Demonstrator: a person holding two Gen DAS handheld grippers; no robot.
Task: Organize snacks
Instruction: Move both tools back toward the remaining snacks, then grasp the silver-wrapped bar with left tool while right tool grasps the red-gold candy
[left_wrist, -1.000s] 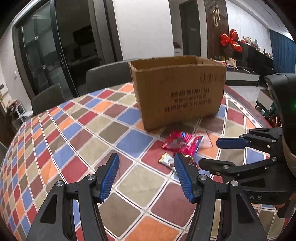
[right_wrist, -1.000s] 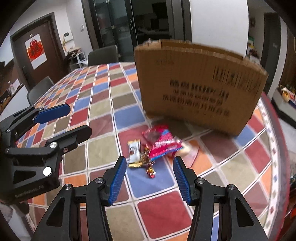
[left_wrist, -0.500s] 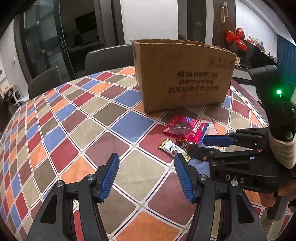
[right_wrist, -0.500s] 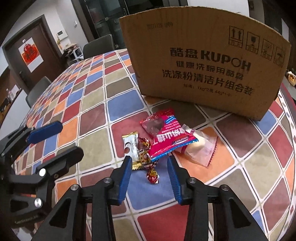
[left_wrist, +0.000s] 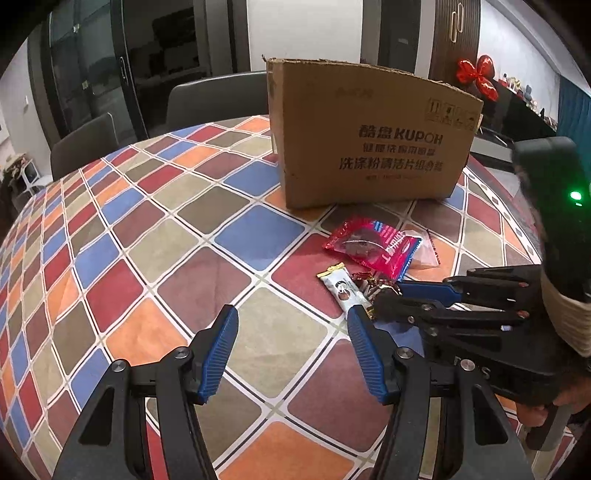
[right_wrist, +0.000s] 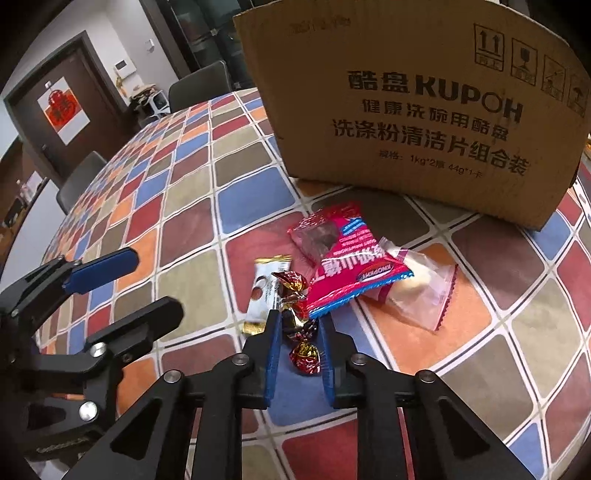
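At a table (right_wrist: 192, 236) laid with a checkered cloth, the right gripper (right_wrist: 297, 325) has its jaws drawn together over a cluster of foil candies (right_wrist: 303, 355), the pads pinching the dark twist of wrapper between them while one red-and-gold sweet sits just inside the fingers. The left gripper (left_wrist: 290, 326) hangs at about 9 o'clock of the pile, jaws apart and holding nothing. The snacks lie in a loose heap in front of the box (right_wrist: 424, 103), which stands at 12 o'clock: a white bar (right_wrist: 264, 291) at 11 o'clock of the candies, a red packet (right_wrist: 343, 266) at 1 o'clock, and a clear pouch (right_wrist: 421, 291) tucked partly under the packet at 2 o'clock. All look light, thin and crinkly; foil is likely slippery and the sweets small enough to squirt out, so a hold on the twisted wrapper ends or across a packet's sealed edge seems safest.
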